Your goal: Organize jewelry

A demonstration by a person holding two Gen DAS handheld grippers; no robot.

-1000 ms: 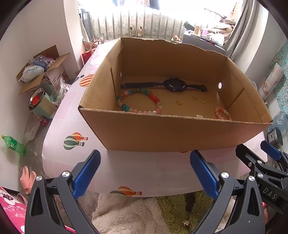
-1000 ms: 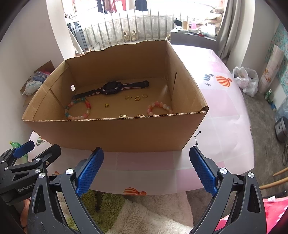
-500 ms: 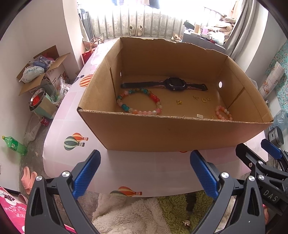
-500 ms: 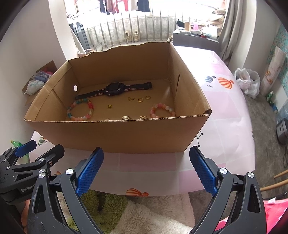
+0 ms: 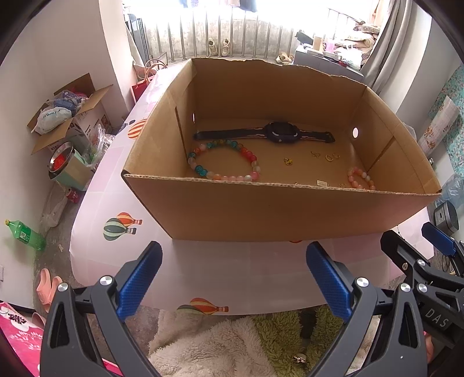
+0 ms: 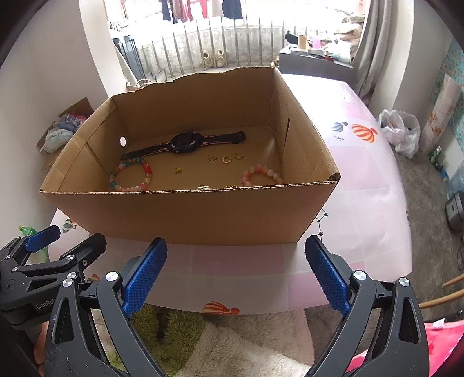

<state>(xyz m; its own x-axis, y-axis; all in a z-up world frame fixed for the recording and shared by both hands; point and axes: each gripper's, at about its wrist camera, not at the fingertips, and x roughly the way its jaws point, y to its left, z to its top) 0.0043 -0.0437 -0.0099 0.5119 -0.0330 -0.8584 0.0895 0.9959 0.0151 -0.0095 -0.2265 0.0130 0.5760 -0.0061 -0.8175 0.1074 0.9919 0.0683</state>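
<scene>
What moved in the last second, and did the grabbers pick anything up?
Only the right gripper rose slightly, seeing deeper into the cardboard box. Nothing was grabbed; both it and the left gripper stayed open. The watch and bracelets stayed put.

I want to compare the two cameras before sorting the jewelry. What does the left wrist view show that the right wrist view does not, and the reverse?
Only the left wrist view shows the metal bowl and the pink slippers on the floor.

Only the right wrist view shows the white plastic bag on the floor and the hanging clothes outside.

Both show the cardboard box holding the black watch, the big bead bracelet, the small pink bracelet and gold rings. Both hand-held grippers, left and right, are open and empty.
</scene>
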